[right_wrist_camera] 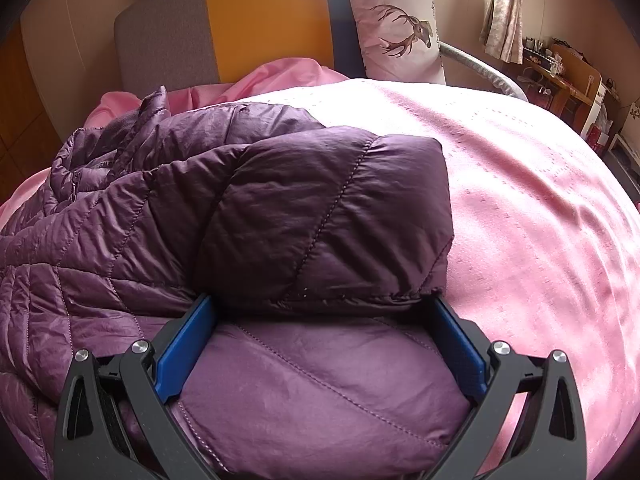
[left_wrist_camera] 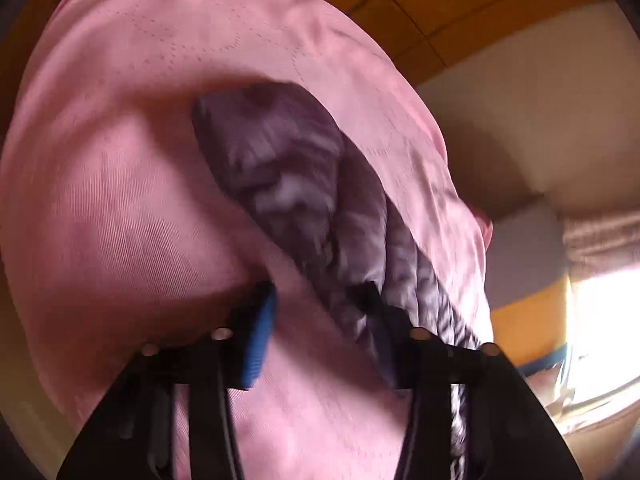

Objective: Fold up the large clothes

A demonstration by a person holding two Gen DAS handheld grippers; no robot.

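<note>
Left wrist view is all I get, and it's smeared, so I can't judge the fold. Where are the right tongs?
Observer: The right tongs stand wide apart, astride the lower edge of a folded-over flap of the purple jacket.
Operator: Gripping it?
Observer: Cannot tell; the blue pads sit at either end of that edge.
Operator: What's behind the jacket?
Observer: A deer-print pillow leans on the headboard.
</note>
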